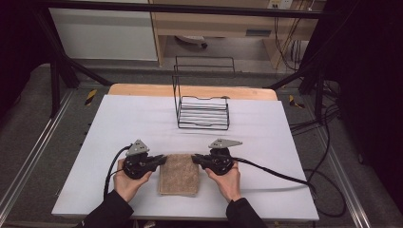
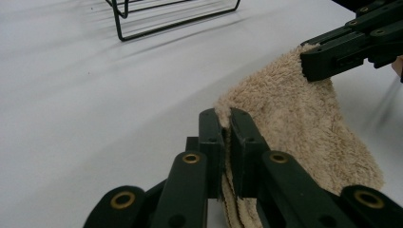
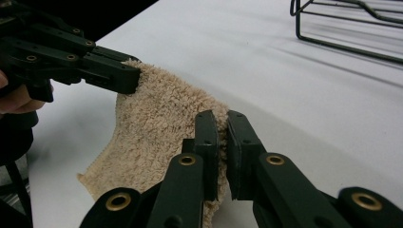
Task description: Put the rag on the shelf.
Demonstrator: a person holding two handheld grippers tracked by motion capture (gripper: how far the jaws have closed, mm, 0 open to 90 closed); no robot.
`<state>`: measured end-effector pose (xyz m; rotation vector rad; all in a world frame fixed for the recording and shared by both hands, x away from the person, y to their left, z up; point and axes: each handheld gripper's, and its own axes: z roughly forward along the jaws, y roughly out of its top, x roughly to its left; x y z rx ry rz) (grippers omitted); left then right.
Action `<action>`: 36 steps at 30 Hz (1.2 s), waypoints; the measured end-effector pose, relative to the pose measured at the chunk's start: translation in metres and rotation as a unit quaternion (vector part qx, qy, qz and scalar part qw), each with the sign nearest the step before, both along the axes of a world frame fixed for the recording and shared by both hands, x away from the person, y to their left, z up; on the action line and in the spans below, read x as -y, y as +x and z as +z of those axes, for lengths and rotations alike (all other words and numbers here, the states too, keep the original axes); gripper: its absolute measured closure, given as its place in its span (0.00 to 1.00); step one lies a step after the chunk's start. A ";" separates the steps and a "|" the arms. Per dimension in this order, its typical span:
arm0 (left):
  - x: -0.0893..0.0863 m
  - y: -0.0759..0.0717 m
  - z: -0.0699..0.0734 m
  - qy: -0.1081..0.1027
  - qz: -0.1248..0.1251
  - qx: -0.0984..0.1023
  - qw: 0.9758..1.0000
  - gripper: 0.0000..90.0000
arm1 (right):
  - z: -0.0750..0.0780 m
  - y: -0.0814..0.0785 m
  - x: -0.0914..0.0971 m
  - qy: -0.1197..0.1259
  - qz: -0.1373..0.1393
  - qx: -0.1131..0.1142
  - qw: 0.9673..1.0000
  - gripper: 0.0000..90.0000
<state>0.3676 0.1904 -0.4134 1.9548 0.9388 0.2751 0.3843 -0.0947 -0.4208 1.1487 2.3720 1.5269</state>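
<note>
- The table [image 1: 119, 118], covered in white, runs from 9 to 3 o'clock in the high view; a person's two forearms in dark sleeves come in at 6 o'clock.
- The left hand [image 1: 127, 181] sits at about 7 o'clock and holds the left gripper [image 1: 161, 160], which points toward 3 o'clock with a grey plate on top and a black cable looping off toward 8 o'clock.
- In the left gripper view its jaws are pressed together on one upper corner of the towel [image 2: 304, 128]; the cloth pokes up between the two jaw tips.
- The towel [image 1: 178, 173], tan and fluffy, lies folded just below the middle of the table, between the two grippers, its far corners raised and its near part resting on the white cover.
- The rack [image 1: 203, 114], black wire, stands at 12 o'clock from the towel, well apart from it, near the far edge of the table.
- The right gripper [image 1: 195, 159] sits at about 5 o'clock, held by the right hand [image 1: 228, 179], pointing toward 9 o'clock, its cable trailing off toward 3 o'clock.
- In the right gripper view its jaws are closed on the towel's other upper corner, and the left gripper [image 3: 130, 76] shows at 10 o'clock there, clamped on its corner.
</note>
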 end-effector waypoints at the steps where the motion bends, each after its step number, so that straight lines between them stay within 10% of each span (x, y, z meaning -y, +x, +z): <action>1: 0.000 0.000 0.001 -0.002 0.000 0.002 1.000 0.93 | 0.001 0.000 0.001 0.002 0.000 0.002 1.000 0.94; 36: 0.009 -0.011 0.045 -0.033 -0.001 0.072 0.997 0.93 | 0.052 -0.016 0.016 0.016 -0.001 0.100 0.995 0.95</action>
